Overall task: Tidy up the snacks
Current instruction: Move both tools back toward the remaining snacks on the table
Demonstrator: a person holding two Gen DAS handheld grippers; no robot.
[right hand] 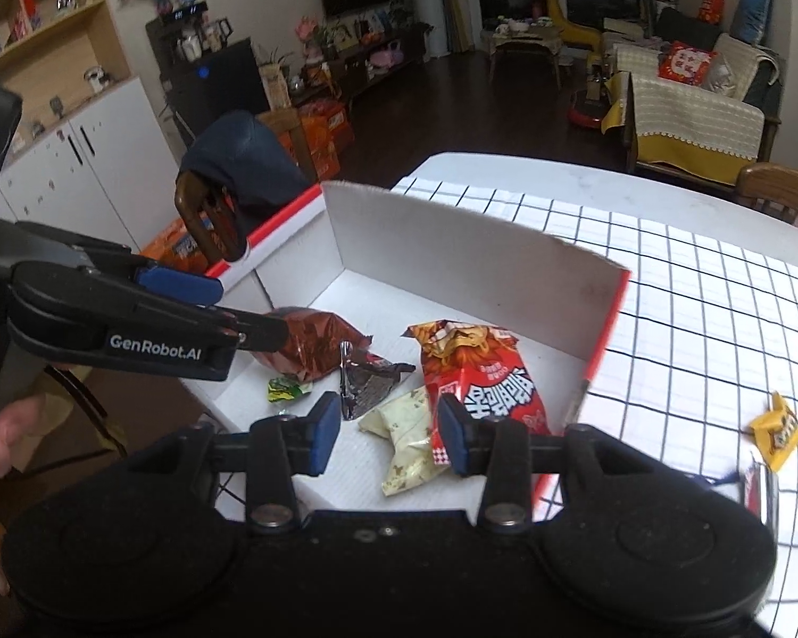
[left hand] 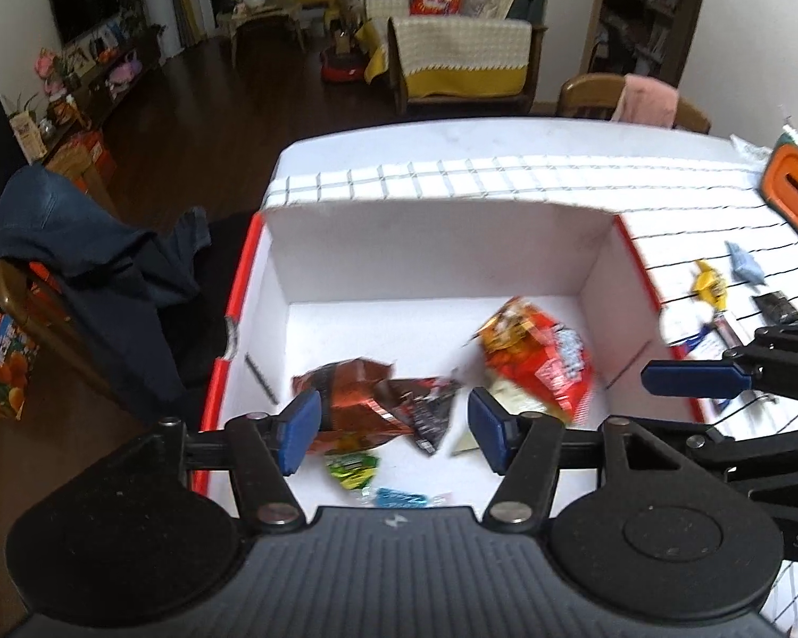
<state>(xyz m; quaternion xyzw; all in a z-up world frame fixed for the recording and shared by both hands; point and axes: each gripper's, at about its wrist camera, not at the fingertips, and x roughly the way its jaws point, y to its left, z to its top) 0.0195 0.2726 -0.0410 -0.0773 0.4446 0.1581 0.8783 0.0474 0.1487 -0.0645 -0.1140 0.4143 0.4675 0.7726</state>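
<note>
Snacks are lying mostly inside the white box (left hand: 596,266), and both grippers are hovering over its near edge with nothing between their pads: the left gripper (left hand: 393,428) is standing wide open above the crumpled brown wrapper (left hand: 346,388), and the right gripper (right hand: 388,433) is equally spread over the pale beige packet (right hand: 404,425). Closest to the left gripper, a small green candy (left hand: 352,469) and a blue-wrapped sweet (left hand: 401,498) are sitting against the near wall, where a descending finger could be pinning or crushing them, I judge. The two grippers are working close together over one box, so a sideways move by either is risking a knock against the other. The red chip bag (right hand: 484,377) is looking blurred in the left view, possibly unsettled, and is leaning toward the right wall, so a low pass could be dragging it. The tall back wall and right wall are limiting reach, leaving entry mainly from above. Beyond the right wall, a yellow packet (right hand: 776,428) and a few other small packets are waiting on the checked worktop (right hand: 691,292), which is offering open room; its far edge is dropping to the floor
</note>
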